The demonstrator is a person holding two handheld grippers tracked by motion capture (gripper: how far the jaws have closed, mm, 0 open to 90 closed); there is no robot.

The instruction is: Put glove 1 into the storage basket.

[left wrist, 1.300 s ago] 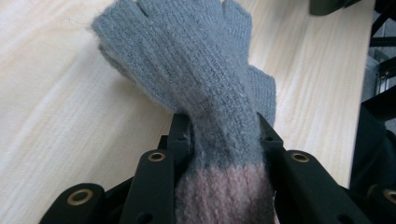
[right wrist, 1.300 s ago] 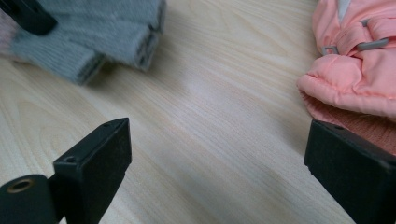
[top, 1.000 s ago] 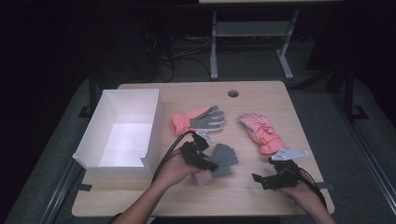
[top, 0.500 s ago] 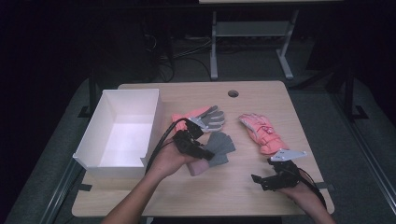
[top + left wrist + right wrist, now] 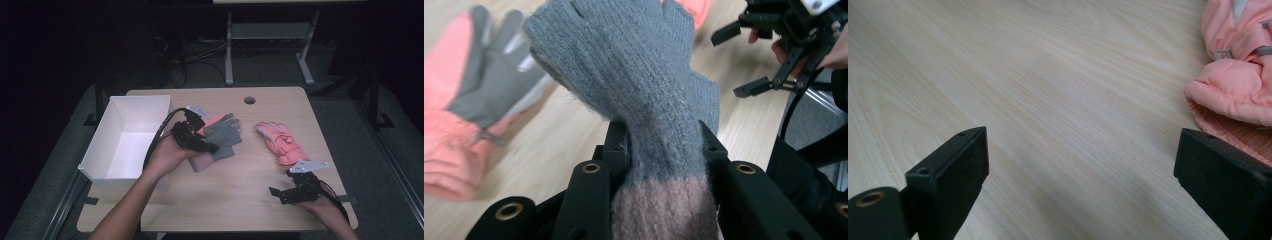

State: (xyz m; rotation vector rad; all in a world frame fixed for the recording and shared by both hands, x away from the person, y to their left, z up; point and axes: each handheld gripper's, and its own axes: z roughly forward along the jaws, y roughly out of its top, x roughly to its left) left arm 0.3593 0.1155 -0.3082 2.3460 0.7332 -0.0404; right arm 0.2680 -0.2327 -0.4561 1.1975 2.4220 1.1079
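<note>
Dark room, pale wooden table (image 5: 220, 200) lit from above: I lift a knit glove toward the box

My left gripper (image 5: 197, 142) is clamped on the grey knit glove (image 5: 644, 90) at its pinkish cuff, so the finger end hangs free and clear of the tabletop, left of centre in the high view. It hovers beside the white box (image 5: 100, 150) at the left edge, which I judge is where the gloves go. Behind it lies a pink and grey glove (image 5: 469, 110) flat on the wood. My right gripper (image 5: 295, 192) rests low at the lower right with its jaws spread wide on nothing, parked next to the pink padded glove (image 5: 280, 142), likely ready to take it
</note>
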